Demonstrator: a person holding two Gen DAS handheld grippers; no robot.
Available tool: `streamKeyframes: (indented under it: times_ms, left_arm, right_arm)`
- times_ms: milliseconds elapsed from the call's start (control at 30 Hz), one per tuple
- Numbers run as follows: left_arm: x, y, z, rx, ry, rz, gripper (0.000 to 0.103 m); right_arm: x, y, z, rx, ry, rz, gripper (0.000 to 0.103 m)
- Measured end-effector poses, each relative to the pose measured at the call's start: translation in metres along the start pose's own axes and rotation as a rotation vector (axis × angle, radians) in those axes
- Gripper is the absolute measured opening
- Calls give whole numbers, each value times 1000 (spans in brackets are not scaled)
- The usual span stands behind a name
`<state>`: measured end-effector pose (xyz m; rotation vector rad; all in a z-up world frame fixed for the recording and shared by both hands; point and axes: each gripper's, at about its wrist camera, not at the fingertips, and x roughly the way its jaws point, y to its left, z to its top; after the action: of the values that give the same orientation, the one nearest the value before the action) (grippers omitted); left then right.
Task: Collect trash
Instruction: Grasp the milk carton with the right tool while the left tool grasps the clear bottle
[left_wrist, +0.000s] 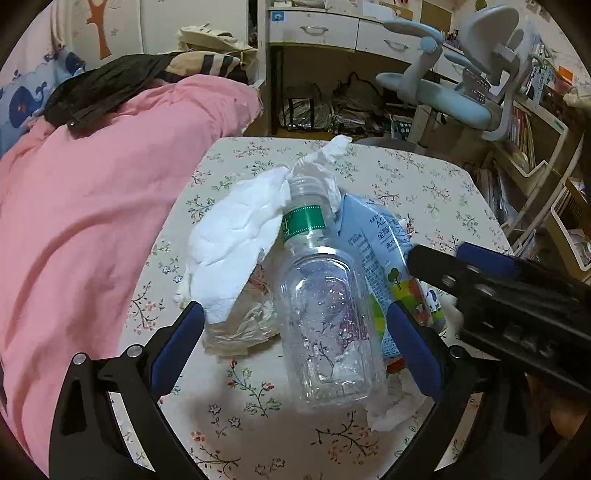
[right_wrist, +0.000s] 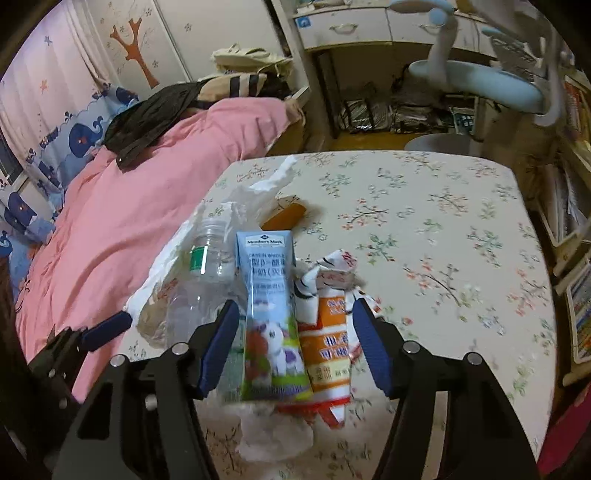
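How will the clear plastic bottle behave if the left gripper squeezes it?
The clear bottle looks empty, so probably very light. Its thin walls look dented and would likely buckle under pressure. Lying on its side on the floral table, it may roll or slip sideways.

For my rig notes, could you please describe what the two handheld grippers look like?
Both match: the left gripper and right gripper have matte black angular frames with triangular cut-outs and round silver bolts at the pivots. Each finger carries a long blue pad. No cables, markings or sleeves show in either view.
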<state>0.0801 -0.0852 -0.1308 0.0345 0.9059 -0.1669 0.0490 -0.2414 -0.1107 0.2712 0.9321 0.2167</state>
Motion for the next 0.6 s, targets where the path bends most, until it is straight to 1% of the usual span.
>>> streamKeyframes:
  times_ms: [67, 133, 200, 233, 300, 333, 367, 400, 500, 600]
  left_arm:
    - [4, 1, 1, 1, 5, 9, 95]
    - [7, 5, 2, -5, 10, 0, 94]
    - [11, 8, 5, -11, 16, -27, 90]
    - [12, 8, 6, -10, 17, -40, 89]
    - [14, 8, 7, -5, 21, -62, 82]
    - [16, 6, 8, 3, 24, -79, 79]
    - [17, 5, 8, 8, 27, -94, 70]
    - [20, 3, 8, 14, 38, -117, 57]
    - [19, 2, 8, 26, 40, -123, 57]
    - [10, 11, 10, 2, 32, -151, 56]
  right_arm:
    - [10, 0, 3, 8, 23, 24, 54]
    - [20, 2, 4, 7, 50, 36, 45]
    - [25, 1, 3, 9, 71, 43, 41]
    - [27, 0, 2, 12, 77, 50, 36]
    - [28, -1, 3, 16, 81, 61, 31]
    - [28, -1, 2, 18, 78, 68, 31]
    - [28, -1, 2, 18, 77, 70, 31]
    - [29, 0, 3, 15, 77, 70, 30]
    - [24, 2, 4, 10, 52, 62, 30]
    - [11, 1, 8, 19, 9, 64, 30]
